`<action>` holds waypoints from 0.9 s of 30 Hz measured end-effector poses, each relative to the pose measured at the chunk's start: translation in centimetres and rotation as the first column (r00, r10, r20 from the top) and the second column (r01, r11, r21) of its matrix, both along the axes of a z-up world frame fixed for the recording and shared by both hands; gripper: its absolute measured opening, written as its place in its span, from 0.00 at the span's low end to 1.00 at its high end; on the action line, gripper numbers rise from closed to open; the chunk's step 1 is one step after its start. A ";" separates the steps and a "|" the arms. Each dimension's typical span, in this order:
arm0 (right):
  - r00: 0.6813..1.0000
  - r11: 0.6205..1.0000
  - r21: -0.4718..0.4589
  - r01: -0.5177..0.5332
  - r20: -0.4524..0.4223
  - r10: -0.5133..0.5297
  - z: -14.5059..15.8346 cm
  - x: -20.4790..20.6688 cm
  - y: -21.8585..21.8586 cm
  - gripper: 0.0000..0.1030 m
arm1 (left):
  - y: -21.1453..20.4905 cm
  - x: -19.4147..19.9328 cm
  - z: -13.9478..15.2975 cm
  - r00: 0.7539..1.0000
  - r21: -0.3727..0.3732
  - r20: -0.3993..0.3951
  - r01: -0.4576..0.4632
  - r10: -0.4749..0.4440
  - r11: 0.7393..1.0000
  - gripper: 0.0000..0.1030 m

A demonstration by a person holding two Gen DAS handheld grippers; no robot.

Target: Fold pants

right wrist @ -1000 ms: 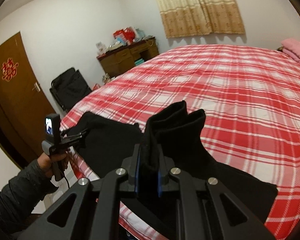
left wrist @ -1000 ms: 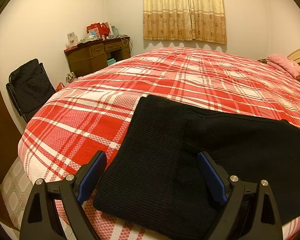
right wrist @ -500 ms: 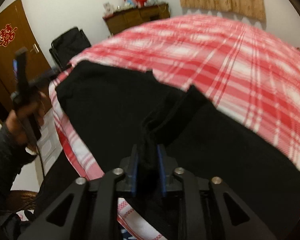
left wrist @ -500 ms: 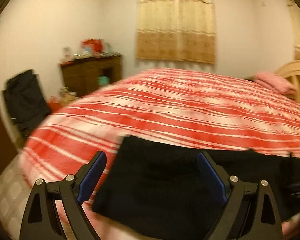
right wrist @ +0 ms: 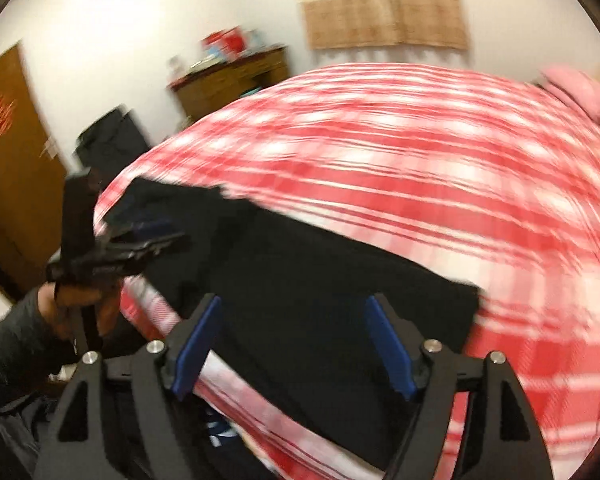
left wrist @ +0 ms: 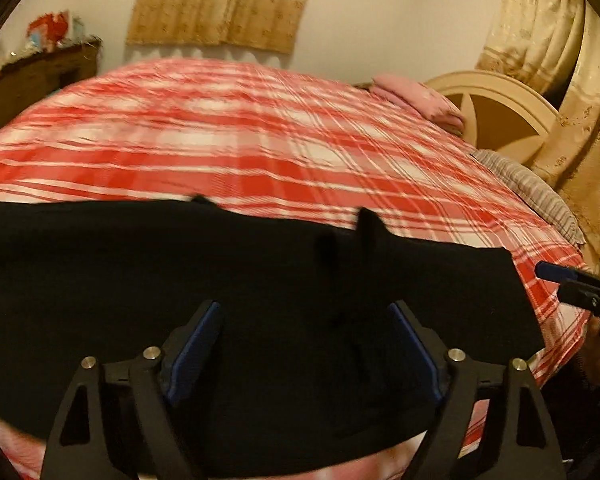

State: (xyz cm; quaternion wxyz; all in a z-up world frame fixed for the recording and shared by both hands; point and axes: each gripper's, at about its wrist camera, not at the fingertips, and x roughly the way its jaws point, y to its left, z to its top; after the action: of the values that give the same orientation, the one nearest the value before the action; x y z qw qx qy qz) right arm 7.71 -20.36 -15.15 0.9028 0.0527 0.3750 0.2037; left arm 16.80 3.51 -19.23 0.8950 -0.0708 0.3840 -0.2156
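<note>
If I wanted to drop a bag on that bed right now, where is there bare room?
Most of the red plaid bedspread is free: the wide stretch between the black pants and the pink folded cloth by the headboard. The near edge is crowded: the pants cover it, with the left tool and right tool open above them.

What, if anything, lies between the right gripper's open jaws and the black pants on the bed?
Nothing visible does. The right gripper has just been opening its jaws, and the black pants lie directly below and ahead of it on the red plaid bedspread, unpinched. The left gripper sits off at the pants' far end.
</note>
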 end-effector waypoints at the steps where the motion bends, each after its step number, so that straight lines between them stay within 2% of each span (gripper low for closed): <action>1: 0.999 0.998 0.028 0.051 -0.007 -0.051 -0.4 -0.3 -1.6 0.75 | -0.6 0.3 -0.1 1.000 0.004 -0.016 -0.003 0.003 1.000 0.77; 4: 0.982 0.977 0.108 0.187 -0.043 -0.183 -1.3 -0.5 -5.4 0.76 | -1.8 0.4 0.1 0.999 0.022 -0.029 -0.014 0.014 1.000 0.74; 5: 0.975 0.966 0.131 0.221 -0.061 -0.215 -1.5 -0.4 -6.4 0.76 | -1.9 0.5 0.3 0.999 0.013 -0.037 -0.013 0.014 1.000 0.60; 6: 0.968 0.957 0.151 0.246 -0.078 -0.237 -1.7 -0.1 -7.2 0.76 | -1.8 0.5 0.4 0.999 0.007 -0.041 -0.016 0.016 1.000 0.50; 8: 0.963 0.949 0.167 0.267 -0.069 -0.259 -1.7 0.0 -7.9 0.76 | -1.5 0.3 0.7 0.999 -0.008 -0.050 -0.016 0.016 1.000 0.17; 9: 0.962 0.947 0.167 0.273 -0.062 -0.266 -1.7 0.0 -8.1 0.76 | -1.5 0.4 0.7 0.999 -0.024 -0.054 -0.008 0.006 1.000 0.12; 11: 0.964 0.948 0.171 0.267 -0.057 -0.261 -1.8 0.2 -7.8 0.76 | -1.4 -0.2 1.2 0.999 -0.032 -0.036 -0.007 0.006 0.999 0.09; 15: 0.970 0.955 0.168 0.244 -0.049 -0.239 -2.0 0.3 -7.1 0.76 | -0.3 -0.6 2.0 0.999 -0.057 -0.022 -0.032 0.031 0.998 0.09; 18: 0.974 0.960 0.165 0.226 -0.022 -0.226 -1.8 -0.3 -7.0 0.76 | 0.3 -0.3 1.4 0.997 -0.039 -0.038 -0.066 0.064 0.997 0.09; 20: 0.980 0.966 0.168 0.196 0.004 -0.199 -1.6 -0.7 -6.6 0.76 | 0.6 -0.3 1.0 0.997 -0.059 -0.048 -0.069 0.066 0.996 0.09; 23: 0.990 0.980 0.157 0.122 0.045 -0.131 -1.2 -1.2 -5.0 0.81 | 0.4 -0.3 0.6 0.996 -0.039 -0.049 -0.077 0.075 0.996 0.09; 27: 1.000 0.993 0.116 0.019 -0.026 -0.016 -2.9 -0.5 -2.5 0.82 | 0.3 -0.3 0.2 0.995 -0.021 -0.045 -0.090 0.089 0.996 0.13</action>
State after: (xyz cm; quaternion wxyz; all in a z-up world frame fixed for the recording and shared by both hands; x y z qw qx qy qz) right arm 7.25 -22.81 -18.01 0.8952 0.1108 0.3735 0.2165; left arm 16.53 3.83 -19.00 0.8943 -0.1027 0.3975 -0.1782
